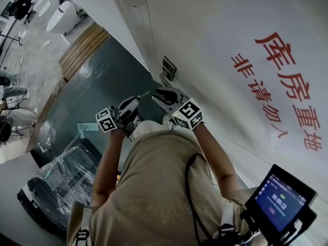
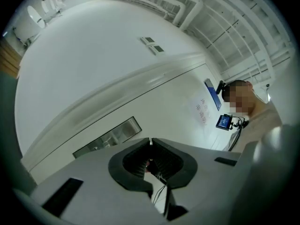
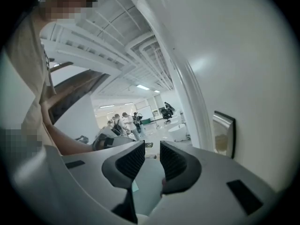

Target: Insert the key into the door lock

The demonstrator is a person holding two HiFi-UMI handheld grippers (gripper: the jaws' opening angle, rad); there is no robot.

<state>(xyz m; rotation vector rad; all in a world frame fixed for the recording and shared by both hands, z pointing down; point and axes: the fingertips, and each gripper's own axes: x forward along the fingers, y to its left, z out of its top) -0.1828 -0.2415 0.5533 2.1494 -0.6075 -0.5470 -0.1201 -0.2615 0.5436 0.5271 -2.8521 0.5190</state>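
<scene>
The metal lock plate (image 1: 168, 68) sits on the white door's edge, ahead of both grippers. My left gripper (image 1: 137, 99) is shut on a thin silver key (image 1: 145, 93) whose tip points at the plate, a short way off. In the left gripper view only the key's tip (image 2: 150, 141) pokes out between the closed pads, with the lock plate (image 2: 108, 136) just beyond to the left. My right gripper (image 1: 162, 94) hovers beside the key, nearer the door, jaws slightly apart and empty. The right gripper view shows the same gap (image 3: 152, 156) and the lock plate (image 3: 224, 134) at right.
The white door carries red characters (image 1: 287, 81). A plastic-wrapped dark bundle (image 1: 56, 186) lies on the floor at lower left. A small screen (image 1: 279, 201) hangs from the person's chest rig. Wooden flooring (image 1: 82, 47) and white furniture lie farther off.
</scene>
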